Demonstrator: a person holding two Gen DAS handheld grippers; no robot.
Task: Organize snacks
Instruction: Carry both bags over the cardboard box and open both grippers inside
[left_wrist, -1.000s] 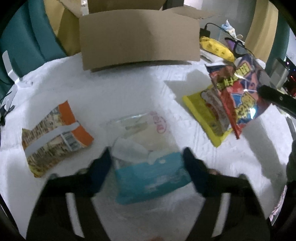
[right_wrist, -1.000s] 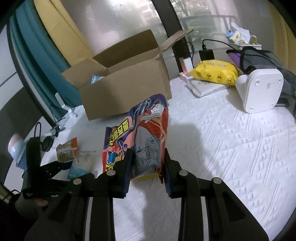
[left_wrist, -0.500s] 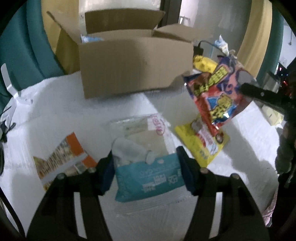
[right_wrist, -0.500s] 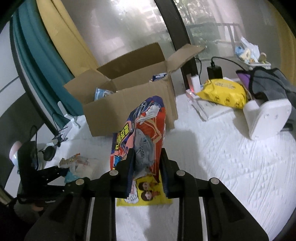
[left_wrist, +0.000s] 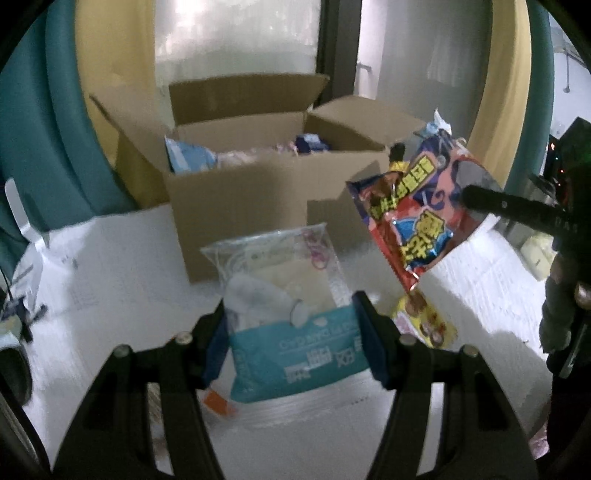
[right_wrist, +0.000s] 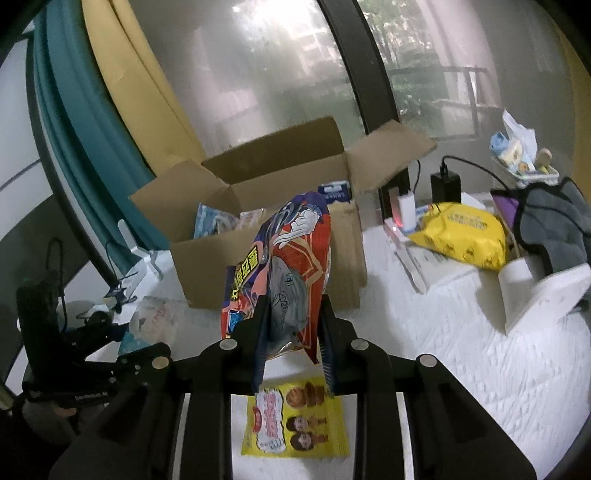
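My left gripper (left_wrist: 291, 314) is shut on a clear and blue snack pack (left_wrist: 291, 332) and holds it above the white bedding, in front of the open cardboard box (left_wrist: 236, 199). My right gripper (right_wrist: 293, 314) is shut on a red and purple snack bag (right_wrist: 291, 258), held upright in the air before the cardboard box (right_wrist: 207, 254); the bag also shows in the left wrist view (left_wrist: 417, 210). The box holds several packs. A yellow snack packet (right_wrist: 295, 421) lies flat on the bedding under the right gripper and shows in the left wrist view (left_wrist: 424, 325).
An orange packet corner (left_wrist: 218, 400) lies under the left gripper. Right of the box lie a yellow pouch (right_wrist: 465, 236), a white device (right_wrist: 543, 295), a black charger (right_wrist: 445, 188) and grey cloth (right_wrist: 554, 218). Teal and yellow curtains (right_wrist: 92, 129) hang behind.
Both grippers have risen and moved toward the box with their packs. The box's inside now shows in both views. The orange packet has dropped almost out of the left view.
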